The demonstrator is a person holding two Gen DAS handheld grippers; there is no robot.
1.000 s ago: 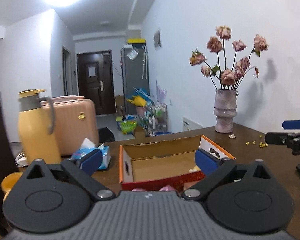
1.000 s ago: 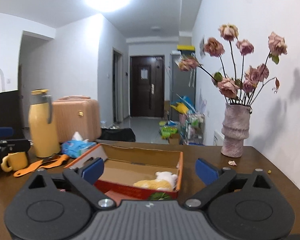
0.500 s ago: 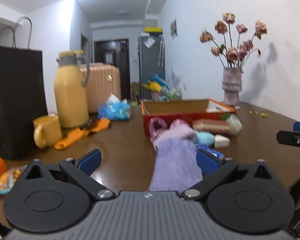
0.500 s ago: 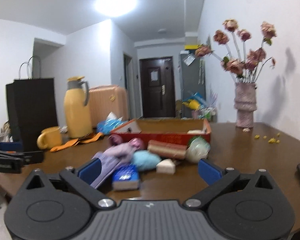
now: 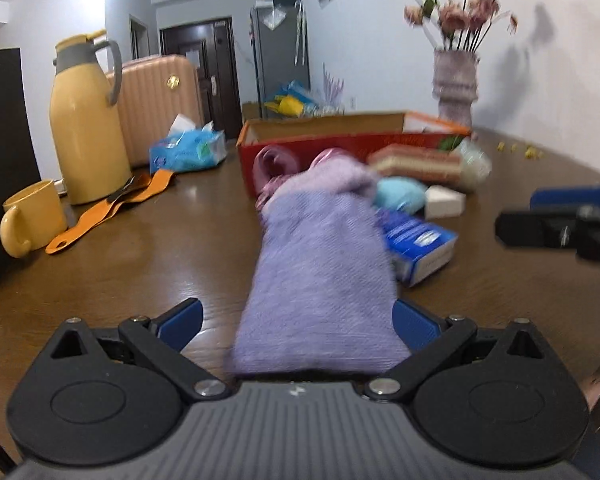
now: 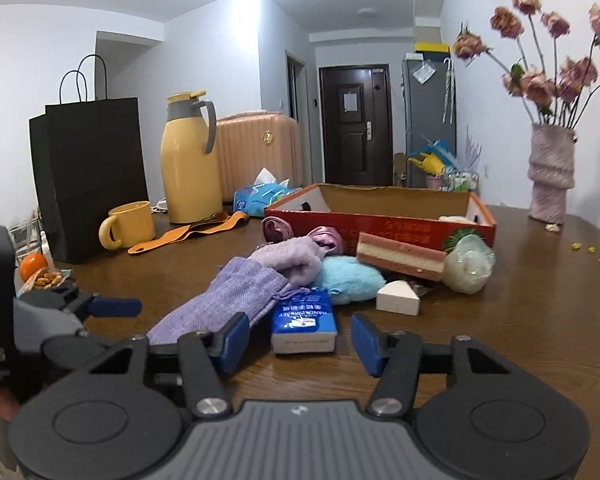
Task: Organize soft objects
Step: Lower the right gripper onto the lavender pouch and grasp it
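Soft objects heaped on brown wooden table (image 6: 520,320), just in front of red cardboard box (image 6: 380,224). Purple knitted sock (image 5: 320,264) stretched toward left gripper (image 5: 296,324), its near end lying between the blue pads (image 5: 180,322); left jaws spread wide, pads not pressing on the knit, though right pad sits close beside it. Same sock (image 6: 228,296) seen slanting across table in right view, its far end on a lilac fuzzy bundle (image 6: 292,260). Light blue plush (image 6: 348,280) just beside that bundle; white wedge sponge (image 6: 398,300) in front of plush. Pink-and-cream layered sponge (image 6: 400,256) leaning against box front, touching a pale green wrapped ball (image 6: 468,264). Two pink satin scrunchies (image 6: 276,230) against box wall. Blue tissue pack (image 6: 304,320) flat on table, beside sock, straight ahead of right gripper (image 6: 296,340). Right jaws about halfway apart and closing; nothing between the pads, left pad near sock's edge, contact impossible to tell. Something white and yellowish visible inside box at its right end, too hidden to name.

Off to the left: yellow thermos jug (image 6: 188,160), yellow mug (image 6: 128,226), orange strap (image 6: 188,234), black paper bag (image 6: 88,176), blue tissue packet (image 6: 260,196). Vase of dried roses (image 6: 550,176) at far right corner.
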